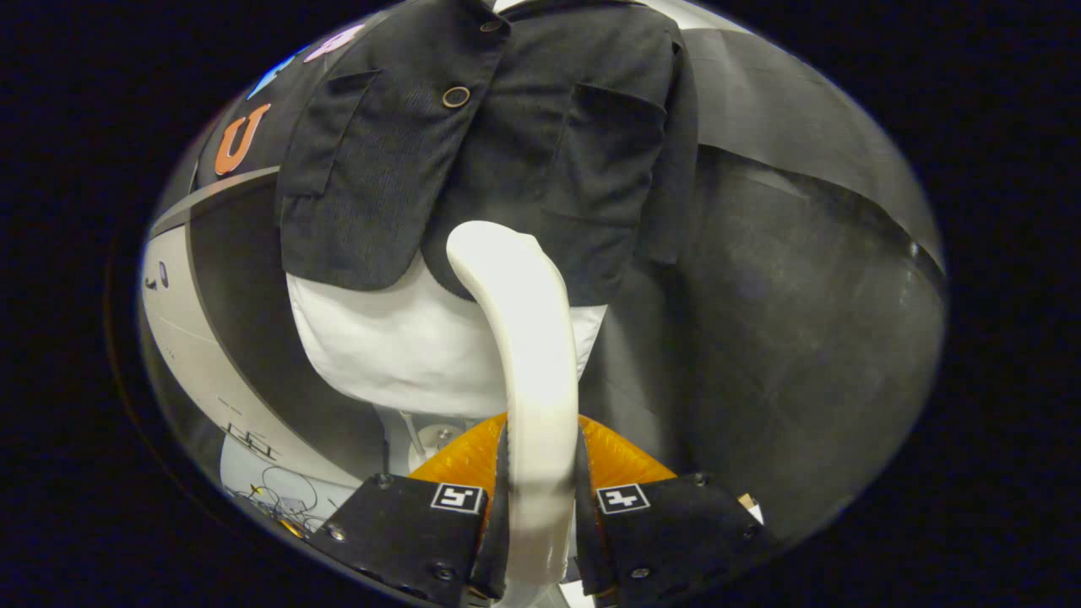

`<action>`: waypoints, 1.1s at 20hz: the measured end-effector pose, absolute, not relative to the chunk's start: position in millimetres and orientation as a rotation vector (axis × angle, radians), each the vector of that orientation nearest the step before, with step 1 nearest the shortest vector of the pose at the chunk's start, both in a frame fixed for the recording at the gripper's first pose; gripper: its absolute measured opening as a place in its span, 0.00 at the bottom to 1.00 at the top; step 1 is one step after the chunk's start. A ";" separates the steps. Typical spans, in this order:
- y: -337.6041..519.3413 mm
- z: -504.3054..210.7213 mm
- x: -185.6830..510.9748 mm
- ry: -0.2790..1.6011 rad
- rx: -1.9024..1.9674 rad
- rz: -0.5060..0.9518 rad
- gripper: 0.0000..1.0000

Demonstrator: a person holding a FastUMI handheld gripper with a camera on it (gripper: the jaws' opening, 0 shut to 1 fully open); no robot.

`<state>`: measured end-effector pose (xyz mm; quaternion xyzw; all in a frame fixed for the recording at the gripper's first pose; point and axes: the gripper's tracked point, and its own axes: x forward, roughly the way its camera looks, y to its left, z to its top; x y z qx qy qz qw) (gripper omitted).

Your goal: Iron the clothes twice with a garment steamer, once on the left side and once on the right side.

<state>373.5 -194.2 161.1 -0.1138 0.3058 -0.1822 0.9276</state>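
My gripper (540, 494) is shut on the handle of a white garment steamer (528, 338), which rises between the fingers and curves forward. Its head sits against the lower hem of a dark button-front jacket (498, 143), near the middle where the two front panels part. The jacket hangs on a white mannequin torso (397, 346), whose bare lower part shows under the hem. A round button (456, 96) and two chest pockets show higher up on the jacket.
A white stand pole (422, 435) holds up the torso just ahead of the fingers. A pale wall panel (194, 338) and some cables (283, 494) lie to the left. Dark cloth wall (802, 321) hangs close on the right.
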 end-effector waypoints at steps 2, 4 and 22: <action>-194.0 160.4 374.4 0.634 -0.233 -0.360 0.36; -191.0 161.7 374.0 0.644 -0.217 -0.342 0.36; -109.9 235.0 283.7 0.404 -0.128 -0.375 0.36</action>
